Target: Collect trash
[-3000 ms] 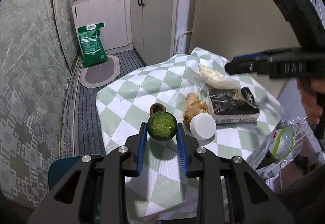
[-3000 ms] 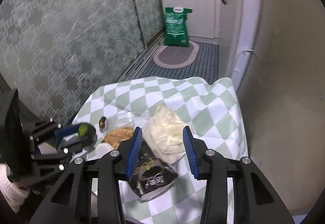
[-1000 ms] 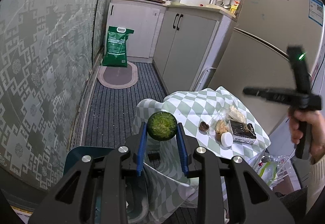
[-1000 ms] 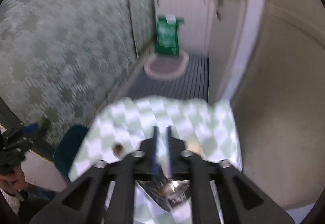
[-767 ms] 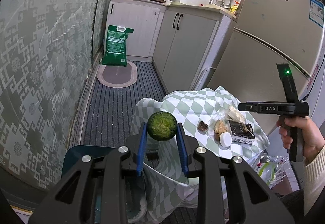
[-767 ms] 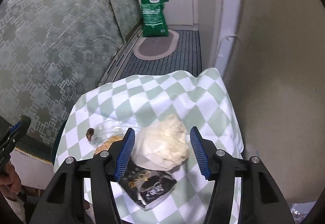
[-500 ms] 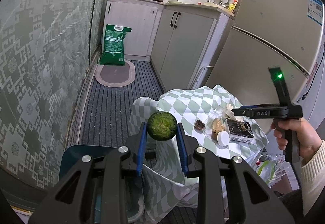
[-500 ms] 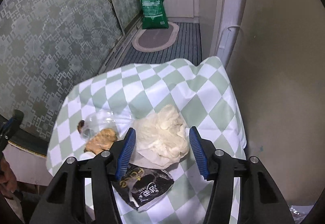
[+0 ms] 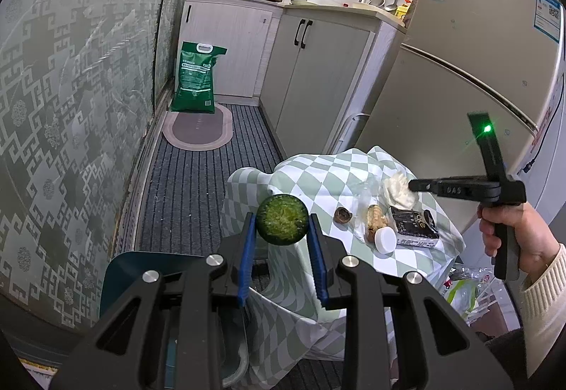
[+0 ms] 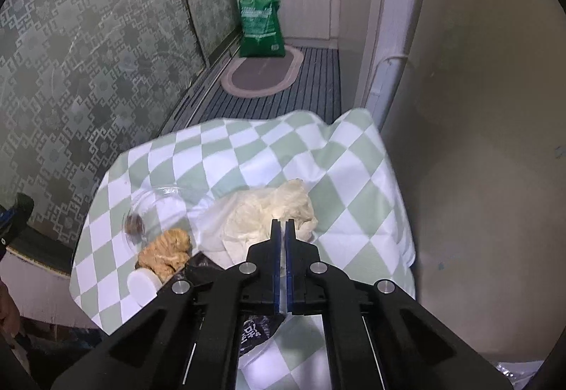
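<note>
My left gripper [image 9: 282, 225] is shut on a round green fruit half [image 9: 282, 219], held in the air left of the small table [image 9: 318, 177] and above a dark teal bin [image 9: 141, 269]. My right gripper [image 10: 282, 225] is shut with its tips at the crumpled white tissue [image 10: 272, 209]; whether it pinches the tissue I cannot tell. On the checked cloth [image 10: 247, 149] lie a brown nut shell [image 10: 134, 223], a tan food lump [image 10: 164, 250], a white cap [image 10: 141, 285], a black wrapper [image 10: 254, 330] and clear plastic [image 10: 159, 202].
A fridge [image 9: 477, 78] stands right of the table, cabinets [image 9: 318, 71] behind it. A green sack [image 9: 196, 82] and oval mat [image 9: 198, 128] lie on the striped floor. A patterned wall [image 9: 70, 107] runs along the left. A plastic bag [image 9: 463, 291] sits low right.
My right gripper has gone from wide open to shut and lowered onto the white tissue. My left gripper has kept hold of the green fruit half, off to the table's left.
</note>
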`<state>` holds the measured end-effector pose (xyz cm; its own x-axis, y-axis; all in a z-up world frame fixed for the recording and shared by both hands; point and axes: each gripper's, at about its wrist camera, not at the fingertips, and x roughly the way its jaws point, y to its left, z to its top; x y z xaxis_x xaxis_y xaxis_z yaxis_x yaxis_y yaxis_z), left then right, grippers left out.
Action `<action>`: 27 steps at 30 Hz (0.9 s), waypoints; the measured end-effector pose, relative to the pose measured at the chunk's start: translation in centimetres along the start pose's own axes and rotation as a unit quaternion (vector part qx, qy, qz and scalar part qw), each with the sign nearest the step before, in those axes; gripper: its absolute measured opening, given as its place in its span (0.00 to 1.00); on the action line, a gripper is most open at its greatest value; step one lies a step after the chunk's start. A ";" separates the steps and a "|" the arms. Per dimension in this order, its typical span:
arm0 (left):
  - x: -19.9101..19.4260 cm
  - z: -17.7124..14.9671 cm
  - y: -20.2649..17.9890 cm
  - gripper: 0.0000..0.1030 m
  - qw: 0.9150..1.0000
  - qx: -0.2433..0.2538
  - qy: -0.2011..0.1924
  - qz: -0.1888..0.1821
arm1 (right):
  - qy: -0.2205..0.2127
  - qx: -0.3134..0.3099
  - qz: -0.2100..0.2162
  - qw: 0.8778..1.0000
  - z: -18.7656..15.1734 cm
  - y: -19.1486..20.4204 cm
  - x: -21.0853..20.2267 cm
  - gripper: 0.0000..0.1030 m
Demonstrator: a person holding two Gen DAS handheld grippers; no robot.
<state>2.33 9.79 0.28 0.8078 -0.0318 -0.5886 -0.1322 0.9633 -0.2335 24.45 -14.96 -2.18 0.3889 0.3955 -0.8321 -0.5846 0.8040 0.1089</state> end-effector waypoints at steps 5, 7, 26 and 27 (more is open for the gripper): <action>0.3 -0.5 0.8 0.30 1.000 -0.006 0.011 0.018 | -0.026 0.005 -0.004 1.000 0.8 0.1 -1.6 0.02; 0.5 -0.8 1.5 0.30 0.999 -0.011 0.023 0.025 | -0.034 0.001 -0.011 0.999 0.9 0.4 -2.1 0.02; 6.2 -6.8 6.7 0.32 0.972 -0.030 0.206 0.111 | -0.103 -0.005 0.017 0.995 1.7 2.6 -6.2 0.02; 6.2 -6.8 6.8 0.33 0.972 -0.028 0.204 0.115 | -0.105 -0.008 0.024 0.994 1.8 3.0 -6.4 0.02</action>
<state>2.51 14.29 -10.17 0.4587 0.0690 -0.8859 -0.3222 0.9420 -0.0935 21.46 -14.29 4.45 0.4989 0.5188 -0.6942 -0.6166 0.7754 0.1364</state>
